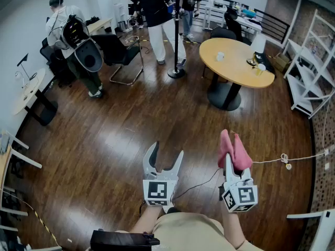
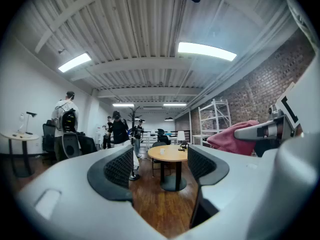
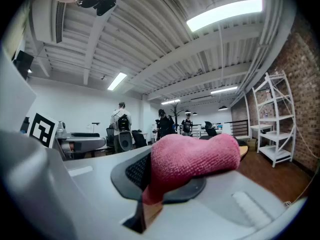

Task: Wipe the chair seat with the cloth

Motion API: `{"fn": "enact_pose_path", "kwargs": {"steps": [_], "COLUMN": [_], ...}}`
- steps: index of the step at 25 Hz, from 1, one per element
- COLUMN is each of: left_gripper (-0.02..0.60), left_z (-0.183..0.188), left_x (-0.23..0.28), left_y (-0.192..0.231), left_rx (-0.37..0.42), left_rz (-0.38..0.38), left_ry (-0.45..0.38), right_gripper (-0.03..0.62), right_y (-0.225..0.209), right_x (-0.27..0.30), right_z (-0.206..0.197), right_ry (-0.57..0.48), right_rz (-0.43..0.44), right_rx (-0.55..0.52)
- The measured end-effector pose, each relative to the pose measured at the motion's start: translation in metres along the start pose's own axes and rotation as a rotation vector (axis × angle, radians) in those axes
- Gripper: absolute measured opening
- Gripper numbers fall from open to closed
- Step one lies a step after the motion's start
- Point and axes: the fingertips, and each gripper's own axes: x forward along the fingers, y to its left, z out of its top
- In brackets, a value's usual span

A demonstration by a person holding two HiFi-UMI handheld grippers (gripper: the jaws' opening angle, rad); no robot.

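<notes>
My right gripper [image 1: 233,160] is shut on a pink cloth [image 1: 233,149], which sticks up out of its jaws over the wooden floor. In the right gripper view the cloth [image 3: 195,159] bulges between and over the pads of that gripper [image 3: 172,176]. My left gripper [image 1: 167,153] is held beside it, open, with nothing between its fingers; in its own view the left gripper [image 2: 160,166] shows only floor between the pads, and the cloth [image 2: 234,136] is at the right. A black chair [image 1: 119,50] on a metal frame stands far off at the back left.
A round wooden table [image 1: 235,61] with cups is at the back right, with a dark chair [image 1: 222,33] behind it. A coat-stand pole [image 1: 176,35], two people [image 1: 73,41] [image 1: 154,14], white shelving [image 1: 314,61] and a floor cable [image 1: 285,160] are around.
</notes>
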Motion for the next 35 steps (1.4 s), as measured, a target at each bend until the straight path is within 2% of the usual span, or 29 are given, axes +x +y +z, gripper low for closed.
{"fn": "enact_pose_path", "kwargs": {"steps": [4, 6, 10, 15, 17, 19, 22, 25, 30, 32, 35], "left_gripper": [0.316, 0.316, 0.313, 0.306, 0.304, 0.304, 0.304, 0.302, 0.299, 0.299, 0.293], "left_z": [0.011, 0.019, 0.039, 0.035, 0.025, 0.02, 0.018, 0.019, 0.01, 0.004, 0.0], "left_x": [0.024, 0.03, 0.04, 0.046, 0.046, 0.041, 0.023, -0.012, -0.124, -0.168, -0.235], "left_y": [-0.08, -0.121, -0.208, -0.31, -0.352, -0.394, -0.456, -0.513, -0.578, -0.589, -0.607], "left_rx": [-0.076, -0.1, -0.047, -0.011, -0.014, -0.013, -0.016, -0.031, -0.064, -0.067, -0.058], "left_rz": [-0.114, -0.175, -0.336, -0.51, -0.621, -0.757, -1.004, -1.239, -1.612, -1.699, -1.809], "left_ry": [0.005, -0.007, -0.044, -0.019, 0.005, 0.034, 0.028, 0.022, 0.051, 0.073, 0.09], "right_gripper": [0.02, 0.02, 0.02, 0.02, 0.02, 0.02, 0.02, 0.02, 0.02, 0.02, 0.02], "right_y": [-0.061, -0.093, -0.159, -0.217, -0.231, -0.239, -0.235, -0.211, -0.111, -0.078, -0.037], "right_x": [-0.038, -0.063, -0.133, -0.218, -0.259, -0.306, -0.372, -0.431, -0.529, -0.563, -0.618], "right_z": [0.014, 0.02, 0.018, -0.015, -0.022, -0.022, -0.02, -0.021, -0.066, -0.076, -0.071], "right_ry": [-0.078, -0.106, -0.151, -0.115, -0.139, -0.197, -0.249, -0.258, -0.186, -0.196, -0.202], "right_rz": [-0.052, -0.097, -0.27, -0.443, -0.559, -0.72, -0.952, -1.151, -1.51, -1.592, -1.699], "right_rx": [0.123, 0.139, 0.158, 0.213, 0.22, 0.225, 0.207, 0.18, 0.241, 0.278, 0.247]}}
